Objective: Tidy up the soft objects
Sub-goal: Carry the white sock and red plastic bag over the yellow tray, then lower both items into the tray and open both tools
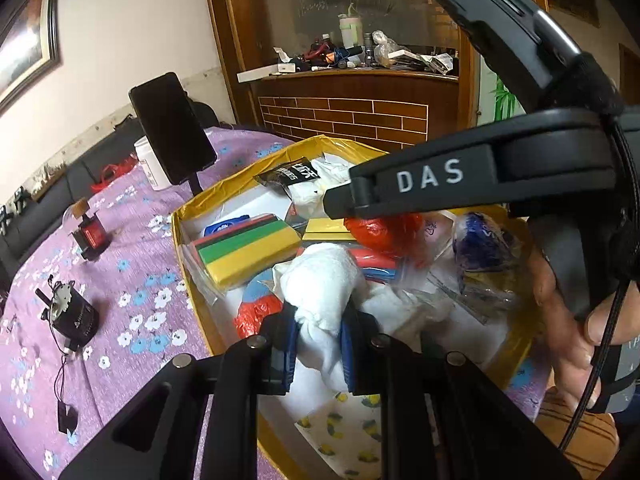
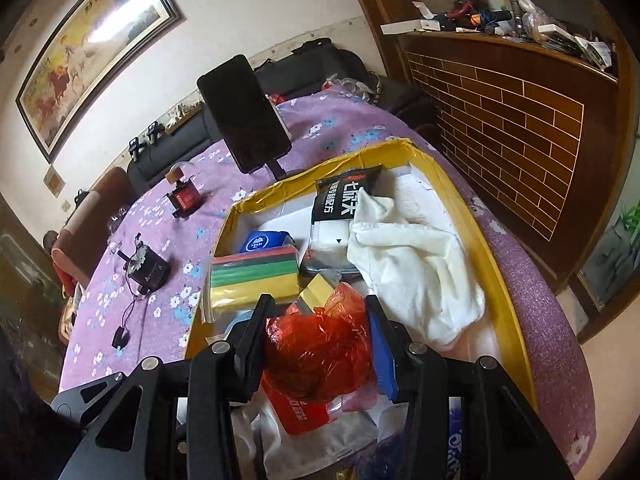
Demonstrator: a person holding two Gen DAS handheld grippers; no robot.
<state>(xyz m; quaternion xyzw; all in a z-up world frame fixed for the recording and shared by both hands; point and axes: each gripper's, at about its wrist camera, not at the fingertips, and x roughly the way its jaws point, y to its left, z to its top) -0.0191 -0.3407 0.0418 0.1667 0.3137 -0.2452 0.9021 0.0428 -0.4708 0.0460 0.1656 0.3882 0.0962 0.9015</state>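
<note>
A yellow-rimmed box (image 1: 188, 216) on the purple floral tablecloth holds soft things. My left gripper (image 1: 318, 350) is shut on a white cloth (image 1: 320, 280) bunched over the box. My right gripper (image 2: 320, 320) is shut on a crumpled red plastic bag (image 2: 320, 348) over the box; in the left wrist view that gripper (image 1: 340, 200) crosses above the box with the red bag (image 1: 384, 228) under it. A striped red, green and yellow sponge pack (image 2: 256, 276) (image 1: 248, 248) lies at the box's left. A white towel (image 2: 416, 264) lies in the right part of the box (image 2: 496, 264).
A black phone on a stand (image 2: 244, 112) stands behind the box. A black motor with wires (image 2: 146, 266) and a small red and black device (image 2: 184, 200) sit on the tablecloth to the left. A white jar (image 1: 152, 168) stands by the phone. A cluttered wooden counter (image 2: 520, 92) is behind.
</note>
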